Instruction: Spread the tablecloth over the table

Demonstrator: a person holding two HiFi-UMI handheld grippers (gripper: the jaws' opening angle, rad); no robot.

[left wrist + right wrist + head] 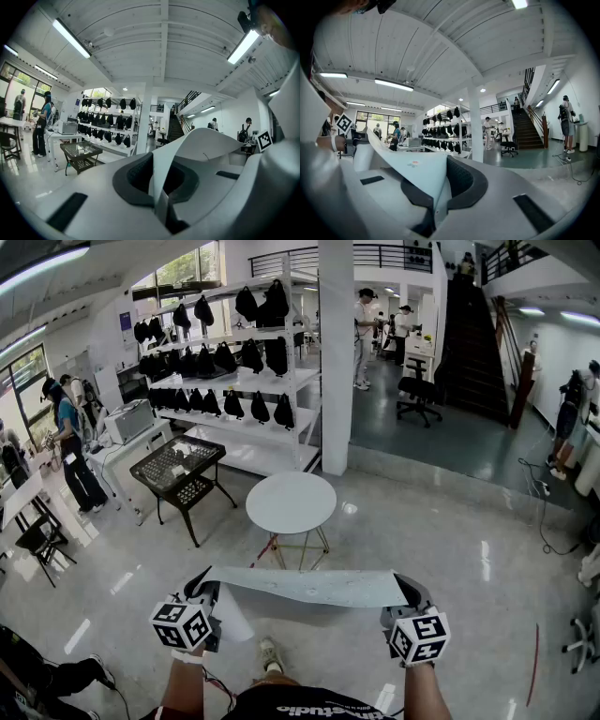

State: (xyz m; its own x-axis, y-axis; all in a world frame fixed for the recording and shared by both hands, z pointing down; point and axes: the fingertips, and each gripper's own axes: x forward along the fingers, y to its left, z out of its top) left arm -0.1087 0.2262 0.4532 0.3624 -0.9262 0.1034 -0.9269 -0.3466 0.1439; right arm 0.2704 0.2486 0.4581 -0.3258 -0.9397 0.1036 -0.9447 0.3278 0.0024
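Note:
A pale grey tablecloth (309, 586) hangs stretched in the air between my two grippers, a little in front of the round white table (291, 502). My left gripper (202, 594) is shut on the cloth's left corner, and the cloth (197, 145) curls up from between its jaws. My right gripper (411, 594) is shut on the right corner; there the cloth (412, 171) runs off to the left toward the other gripper. The table top is bare and stands beyond the cloth's far edge.
A black mesh side table (178, 470) stands left of the round table. A white pillar (335, 352) and white shelves of black bags (234, 362) lie behind it. People stand at desks far left (70, 442) and in the back. An office chair (418, 395) sits beyond.

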